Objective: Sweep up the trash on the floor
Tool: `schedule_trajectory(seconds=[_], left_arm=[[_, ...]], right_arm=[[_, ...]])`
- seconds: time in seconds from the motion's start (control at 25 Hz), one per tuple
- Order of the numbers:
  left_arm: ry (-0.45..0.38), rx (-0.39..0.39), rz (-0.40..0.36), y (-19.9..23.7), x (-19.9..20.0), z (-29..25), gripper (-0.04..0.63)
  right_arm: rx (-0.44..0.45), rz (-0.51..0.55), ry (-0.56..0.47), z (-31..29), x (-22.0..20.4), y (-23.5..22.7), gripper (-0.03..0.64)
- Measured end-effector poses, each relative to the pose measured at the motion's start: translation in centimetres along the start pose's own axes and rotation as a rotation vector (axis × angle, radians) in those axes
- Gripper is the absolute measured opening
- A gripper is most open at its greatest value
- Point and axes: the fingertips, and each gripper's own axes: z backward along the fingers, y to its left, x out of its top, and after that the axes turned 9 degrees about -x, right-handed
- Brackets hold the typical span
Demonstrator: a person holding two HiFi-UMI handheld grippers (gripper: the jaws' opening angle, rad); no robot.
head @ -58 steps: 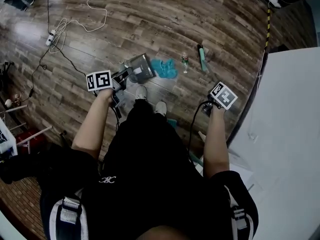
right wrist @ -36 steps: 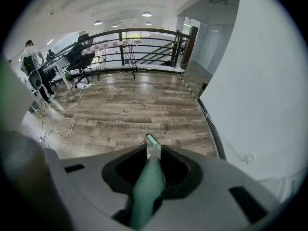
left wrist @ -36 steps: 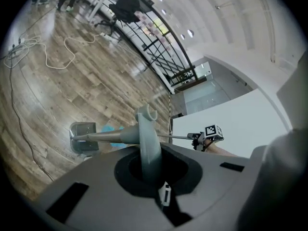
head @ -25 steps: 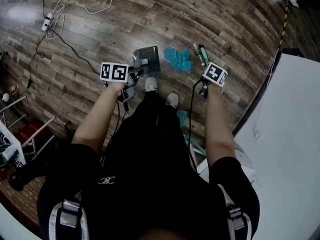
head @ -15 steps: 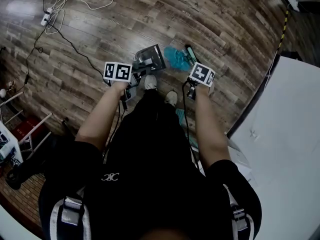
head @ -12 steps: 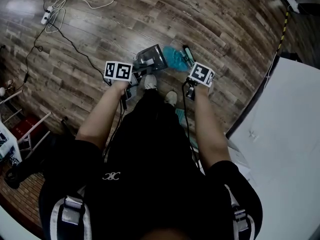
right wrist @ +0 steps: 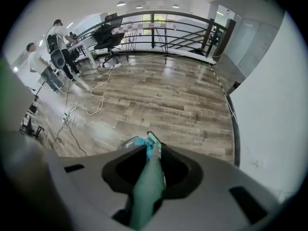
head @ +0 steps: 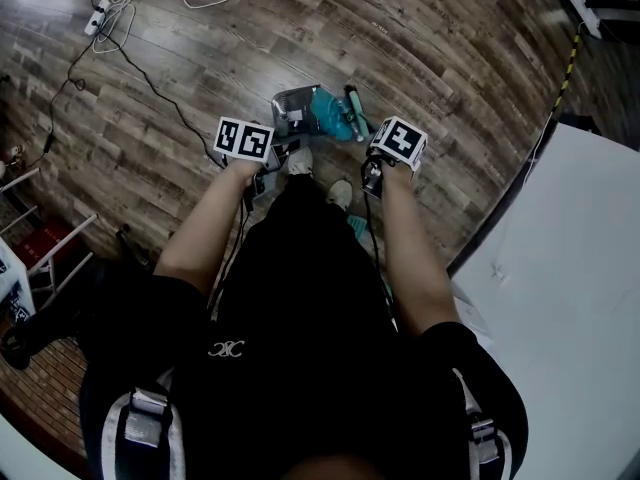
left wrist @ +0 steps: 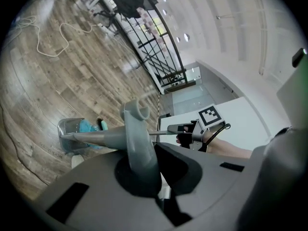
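On my left gripper point(left wrist: 144, 171) the fingers are clamped round the handle of the grey plastic dustpan point(left wrist: 71, 131). On my right gripper point(right wrist: 150, 176) they squeeze the teal broom point(head: 352, 111) stick. The crumpled blue trash point(head: 327, 120) lies at the dustpan's mouth on the wooden plank floor point(head: 450, 58), beside the broom head.

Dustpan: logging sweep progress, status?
Left gripper shut on dustpan handle; right gripper shut on brush handle. Blue trash at mouth of dustpan, brush beside it. Nothing blocking.
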Motion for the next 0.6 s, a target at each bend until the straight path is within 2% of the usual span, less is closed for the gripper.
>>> schedule_trajectory(seconds=[0.08,0.28,0.6], left_arm=[[0.023,0.008,-0.02,0.0,-0.4,0.1,-0.002],[0.026,0.019,-0.015,0.4,-0.7,0.7,-0.002],[0.057,0.027,-0.051,0.5,-1.0,0.7,-0.002]], right_arm=[[0.022,-0.002,0.007,0.4,-0.3,1.3,0.101],[0.1,-0.017,0.03,1.7,-0.6,4.5,0.101],[0.215,0.053,0.024,3.9,-0.7,7.5,0.1]])
